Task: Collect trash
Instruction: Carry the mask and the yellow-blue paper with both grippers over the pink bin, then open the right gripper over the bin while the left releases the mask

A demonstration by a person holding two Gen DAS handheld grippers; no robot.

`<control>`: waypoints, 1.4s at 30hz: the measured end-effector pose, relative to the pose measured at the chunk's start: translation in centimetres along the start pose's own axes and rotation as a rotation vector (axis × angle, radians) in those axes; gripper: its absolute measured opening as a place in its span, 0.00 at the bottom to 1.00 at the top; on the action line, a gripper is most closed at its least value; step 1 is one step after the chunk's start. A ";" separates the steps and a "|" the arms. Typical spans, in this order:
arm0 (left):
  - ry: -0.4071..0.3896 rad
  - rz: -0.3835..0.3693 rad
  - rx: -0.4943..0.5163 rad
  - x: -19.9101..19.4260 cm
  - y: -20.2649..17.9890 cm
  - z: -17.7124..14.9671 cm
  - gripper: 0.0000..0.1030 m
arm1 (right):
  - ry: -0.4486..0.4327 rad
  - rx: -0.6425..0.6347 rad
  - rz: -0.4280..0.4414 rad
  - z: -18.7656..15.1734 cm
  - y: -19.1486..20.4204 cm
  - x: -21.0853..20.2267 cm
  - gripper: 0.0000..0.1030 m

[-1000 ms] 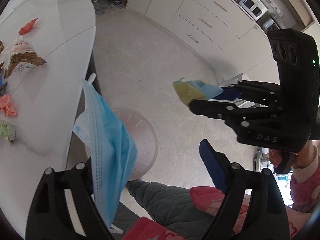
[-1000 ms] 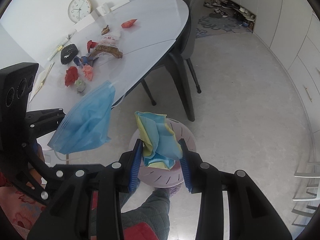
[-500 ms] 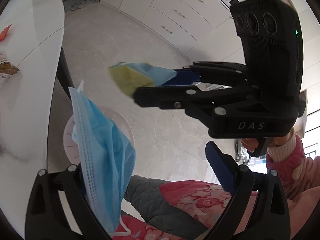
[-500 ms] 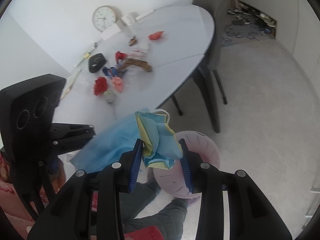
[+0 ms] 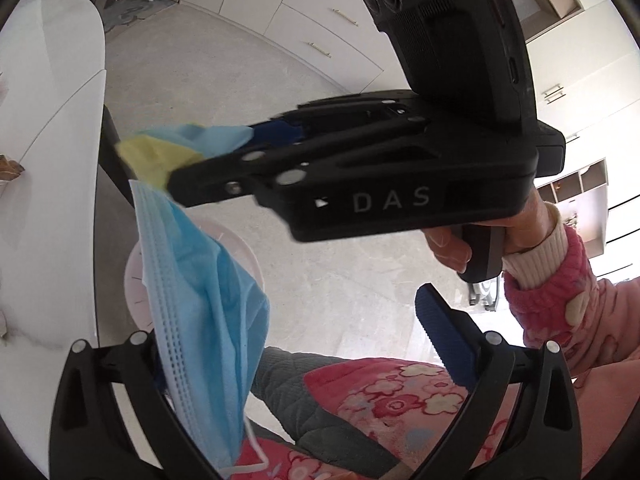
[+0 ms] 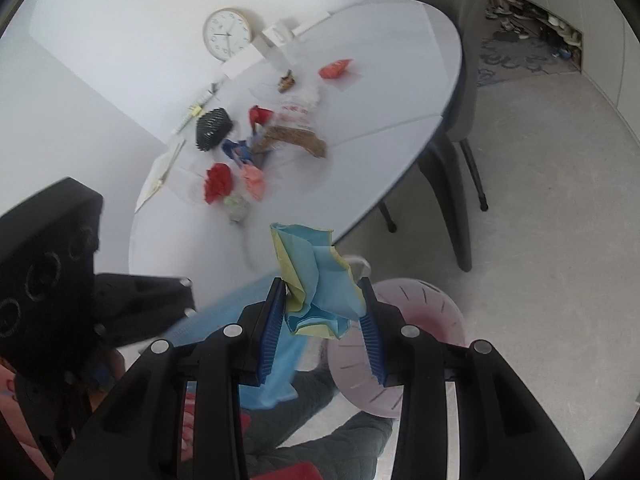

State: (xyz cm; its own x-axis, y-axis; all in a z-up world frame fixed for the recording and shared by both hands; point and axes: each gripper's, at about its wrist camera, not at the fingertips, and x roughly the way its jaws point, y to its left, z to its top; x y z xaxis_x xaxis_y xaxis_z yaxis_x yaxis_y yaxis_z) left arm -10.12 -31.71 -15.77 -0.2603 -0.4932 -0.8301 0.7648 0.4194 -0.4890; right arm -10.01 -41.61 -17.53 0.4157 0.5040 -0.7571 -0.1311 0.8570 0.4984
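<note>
My left gripper (image 5: 296, 344) is open, with a blue face mask (image 5: 200, 320) draped over its left finger. The mask also shows in the right wrist view (image 6: 276, 364) under my right gripper. My right gripper (image 6: 322, 320) is shut on a crumpled blue and yellow paper (image 6: 316, 280); both also show in the left wrist view, the gripper (image 5: 224, 160) crossing above the mask with the paper (image 5: 172, 152) at its tip. A pink trash bin (image 6: 400, 344) stands on the floor below the table edge, also seen behind the mask (image 5: 240, 248).
The white oval table (image 6: 360, 140) holds several scraps: red (image 6: 218, 182), pink (image 6: 254, 180), a green wad (image 6: 236, 206), a snack bag (image 6: 296, 132), a black brush (image 6: 214, 128). A grey chair (image 6: 452, 80) stands behind it. My legs are below.
My right gripper has swung left with the paper, from over the bin to over the table edge and above the mask. The left gripper still carries the mask.
</note>
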 end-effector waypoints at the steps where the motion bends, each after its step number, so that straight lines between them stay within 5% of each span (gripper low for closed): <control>1: 0.006 0.006 -0.001 0.1 0.1 -0.1 0.92 | 0.005 0.023 -0.003 -0.4 -0.8 0.2 0.37; 7: 0.023 0.011 -0.007 0.4 -0.2 -0.8 0.92 | 0.127 0.080 -0.086 -3.6 -3.6 3.1 0.39; 10: 0.027 0.013 -0.006 0.2 -0.3 -0.7 0.92 | 0.170 0.098 -0.100 -4.7 -4.0 4.3 0.58; 12: 0.028 0.014 -0.008 0.2 -0.4 -0.4 0.92 | 0.161 0.113 -0.094 -4.9 -4.0 4.2 0.62; 16: 0.024 0.010 -0.007 -0.1 -0.3 -0.3 0.92 | 0.104 0.142 -0.035 -4.2 -3.8 2.7 0.72; 29: 0.010 0.000 0.046 0.1 -1.6 -0.8 0.92 | 0.077 0.268 0.292 -1.1 -2.5 3.2 0.72; 32: 0.001 0.006 0.050 0.0 -1.8 -0.6 0.92 | 0.095 0.253 0.301 -0.9 -1.7 3.4 0.57; 37: -0.001 0.017 0.048 0.3 -2.0 -0.6 0.92 | 0.097 0.223 0.305 -1.1 -1.2 3.2 0.13; 42: -0.004 0.037 0.032 0.5 -1.5 -0.5 0.92 | 0.075 0.193 0.247 -1.4 -1.2 2.3 0.08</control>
State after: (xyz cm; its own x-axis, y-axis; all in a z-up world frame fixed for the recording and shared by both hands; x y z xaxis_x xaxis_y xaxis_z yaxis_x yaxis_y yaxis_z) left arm -11.67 -32.15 -15.60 -0.2293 -0.4807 -0.8464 0.7926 0.4125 -0.4490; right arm -10.15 -41.30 -20.46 0.3238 0.7068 -0.6289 -0.0435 0.6751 0.7364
